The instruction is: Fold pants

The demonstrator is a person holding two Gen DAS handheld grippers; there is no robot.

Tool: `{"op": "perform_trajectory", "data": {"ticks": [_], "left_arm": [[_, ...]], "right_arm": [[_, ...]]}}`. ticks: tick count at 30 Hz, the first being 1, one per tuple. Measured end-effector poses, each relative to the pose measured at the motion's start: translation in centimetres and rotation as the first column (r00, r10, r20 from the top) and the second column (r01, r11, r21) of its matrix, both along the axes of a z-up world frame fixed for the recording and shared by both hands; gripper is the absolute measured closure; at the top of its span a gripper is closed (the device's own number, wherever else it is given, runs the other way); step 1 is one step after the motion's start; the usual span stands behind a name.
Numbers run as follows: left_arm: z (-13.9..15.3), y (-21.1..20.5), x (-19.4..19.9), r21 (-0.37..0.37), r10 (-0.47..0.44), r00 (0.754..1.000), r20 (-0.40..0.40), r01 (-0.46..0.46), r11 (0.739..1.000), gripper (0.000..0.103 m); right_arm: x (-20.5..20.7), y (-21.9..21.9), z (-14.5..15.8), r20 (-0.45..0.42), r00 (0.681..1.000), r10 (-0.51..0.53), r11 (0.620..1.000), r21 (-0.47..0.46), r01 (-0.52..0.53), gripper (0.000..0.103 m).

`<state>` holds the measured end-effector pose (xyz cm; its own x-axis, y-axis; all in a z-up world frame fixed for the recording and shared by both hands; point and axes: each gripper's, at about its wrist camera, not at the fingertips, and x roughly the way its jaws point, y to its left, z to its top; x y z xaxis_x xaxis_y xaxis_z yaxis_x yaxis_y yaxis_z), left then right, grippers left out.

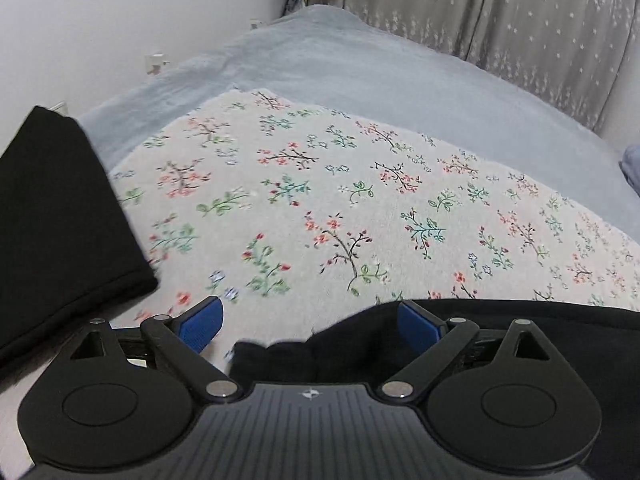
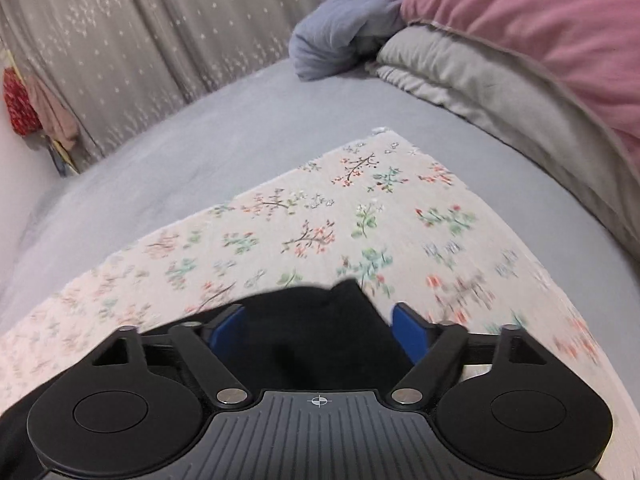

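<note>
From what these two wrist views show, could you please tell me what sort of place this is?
Most likely a bedroom: a bed with a grey-blue fleece sheet, a pink-and-grey folded quilt beside a crumpled blue pillow, and grey star-patterned curtains behind.

A: How many grippers show?
B: Two, the left gripper and the right gripper, each with two blue pads.
A: And black garments?
B: Two pieces show in the left view: the pants and a folded black cloth. Whether they are one garment cannot be told.
A: Cloths on the bed?
B: One floral cloth.
A: Bedding at the head?
B: One blue pillow, one pink quilt and one grey quilt.
A: Curtains?
B: One starred curtain.
</note>
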<state>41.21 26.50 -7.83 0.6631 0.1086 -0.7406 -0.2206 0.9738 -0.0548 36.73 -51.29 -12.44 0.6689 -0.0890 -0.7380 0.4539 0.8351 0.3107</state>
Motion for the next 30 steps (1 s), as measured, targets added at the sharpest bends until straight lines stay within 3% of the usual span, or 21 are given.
{"op": "perform_trajectory", "data": {"ticks": [3, 5, 9, 11, 13, 14, 15, 17, 19, 21, 22, 25, 28, 29, 30], "left_arm": [[-1.5, 0.4, 1.3, -0.027, -0.024, 0.999, -0.046, 0.023, 0.999, 0.0], [-2.3, 0.8, 1.7, -0.019, -0.006, 0.998, -0.07, 0.005, 1.0, 0.002], [-2.7, 0.8, 2.1, -0.039, -0.025, 0.997, -0.067, 0.022, 0.999, 0.015], [-2.7, -0.1, 2.2, 0.02, -0.067, 0.994, -0.082, 0.069, 0.997, 0.019], [-3.0, -0.6, 2.2, 0.063, -0.084, 0.991, -0.101, 0.09, 0.994, 0.025], [-2.9, -0.6, 2.1, 0.068, -0.093, 0.99, -0.102, 0.1, 0.993, 0.034], [-2.6, -0.6, 1.8, 0.06, -0.104, 0.989, -0.102, 0.111, 0.992, 0.042], [-1.6, 0.0, 1.2, 0.028, -0.118, 0.989, -0.088, 0.121, 0.992, 0.044], [-0.3, 1.3, 0.6, -0.026, -0.1, 0.994, -0.039, 0.099, 0.995, 0.039], [0.1, 2.2, 0.2, -0.072, -0.105, 0.994, -0.028, 0.102, 0.992, 0.016], [0.1, 2.1, 0.2, -0.071, -0.133, 0.99, -0.047, 0.129, 0.989, 0.011], [-0.9, 0.7, 0.1, 0.007, -0.192, 0.978, -0.085, 0.194, 0.981, 0.009], [-3.4, -0.6, 1.1, 0.092, -0.173, 0.971, -0.168, 0.19, 0.977, 0.013], [-3.6, -1.3, 1.1, 0.132, -0.166, 0.973, -0.159, 0.188, 0.973, 0.019], [-3.4, -2.0, 1.0, 0.159, -0.174, 0.973, -0.151, 0.197, 0.967, 0.036]], "right_arm": [[2.7, -0.3, -2.5, -0.089, 0.996, 0.007, 0.999, -0.032, -0.01, 0.051], [3.5, -0.1, -3.6, -0.106, 0.994, 0.012, 0.998, -0.053, -0.018, 0.054], [4.2, 0.1, -3.6, -0.102, 0.994, 0.031, 0.994, -0.102, -0.041, 0.073], [4.5, 0.4, -3.2, -0.1, 0.994, 0.038, 0.991, -0.127, -0.051, 0.078], [4.6, 0.9, -2.5, -0.085, 0.996, 0.04, 0.985, -0.164, -0.054, 0.079], [4.5, 1.2, -2.3, -0.077, 0.996, 0.043, 0.981, -0.183, -0.057, 0.08], [4.7, 1.4, -2.1, -0.079, 0.996, 0.045, 0.978, -0.2, -0.06, 0.08], [4.6, 1.9, -2.0, -0.09, 0.995, 0.053, 0.97, -0.23, -0.072, 0.08], [4.2, 2.0, -1.7, -0.075, 0.996, 0.058, 0.969, -0.237, -0.074, 0.08], [3.9, 1.8, -1.4, -0.061, 0.996, 0.063, 0.971, -0.227, -0.075, 0.08], [3.8, 1.7, -1.5, -0.065, 0.996, 0.063, 0.972, -0.222, -0.077, 0.08], [4.0, 2.0, -2.5, -0.102, 0.992, 0.069, 0.97, -0.227, -0.091, 0.079], [4.2, 2.3, -3.5, -0.121, 0.99, 0.07, 0.968, -0.23, -0.097, 0.079], [4.2, 2.4, -3.8, -0.124, 0.99, 0.071, 0.967, -0.234, -0.099, 0.079], [4.3, 2.5, -3.9, -0.125, 0.99, 0.072, 0.965, -0.242, -0.101, 0.079]]}}
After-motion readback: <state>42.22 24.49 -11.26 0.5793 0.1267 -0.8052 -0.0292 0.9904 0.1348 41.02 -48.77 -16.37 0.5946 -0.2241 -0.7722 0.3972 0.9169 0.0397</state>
